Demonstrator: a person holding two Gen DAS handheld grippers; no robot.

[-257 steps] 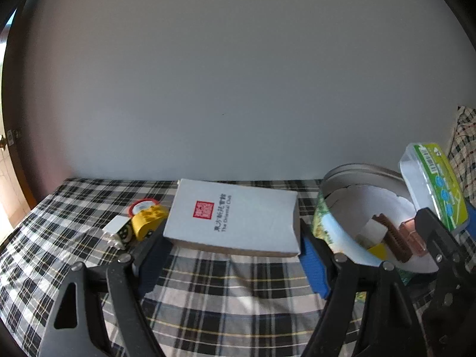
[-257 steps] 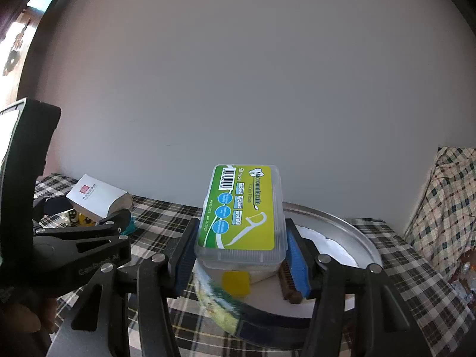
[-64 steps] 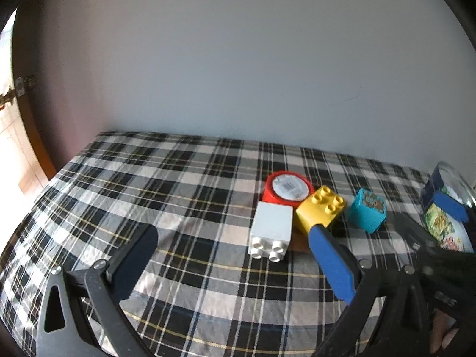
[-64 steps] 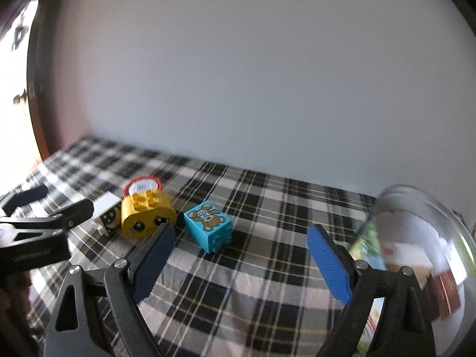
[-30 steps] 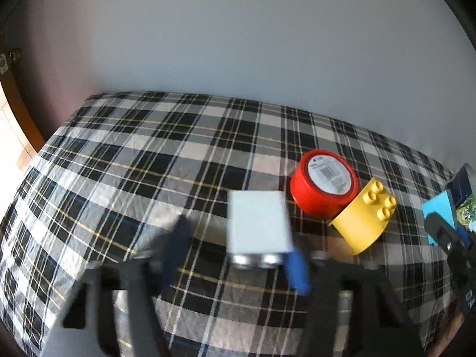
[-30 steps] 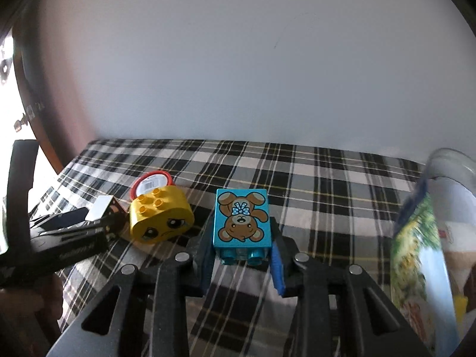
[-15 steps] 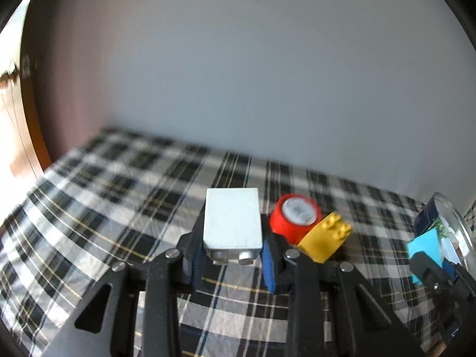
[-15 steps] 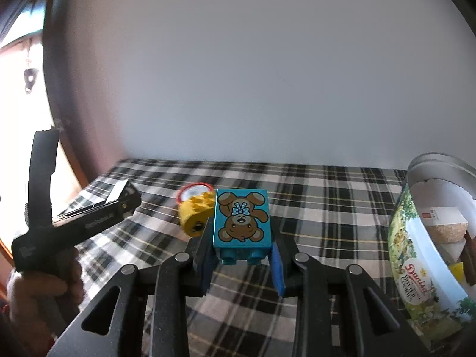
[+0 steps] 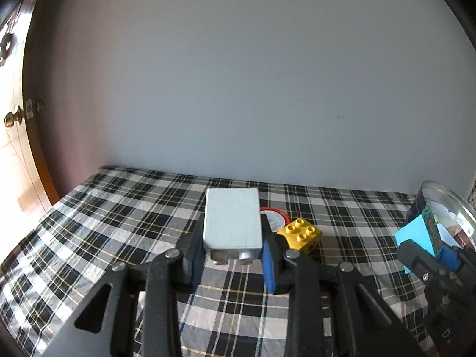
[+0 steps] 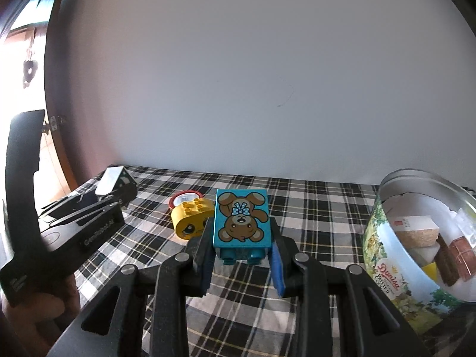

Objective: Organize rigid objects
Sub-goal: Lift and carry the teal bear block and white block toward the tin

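Three toy blocks, one white (image 9: 232,223), one yellow (image 9: 300,233), one teal (image 10: 242,218); one red-rimmed lid (image 9: 275,218); one round tin (image 10: 395,267); two tools, left (image 9: 233,263) and right (image 10: 242,263).

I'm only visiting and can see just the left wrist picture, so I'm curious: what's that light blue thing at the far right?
Observer: A teal toy brick printed with an upside-down teddy bear, clamped in the right gripper.
Operator: Anything special about the yellow brick?
Observer: Its side shows a sad cartoon face.
Operator: And inside the tin?
Observer: A cork-edged white box, among other pieces.
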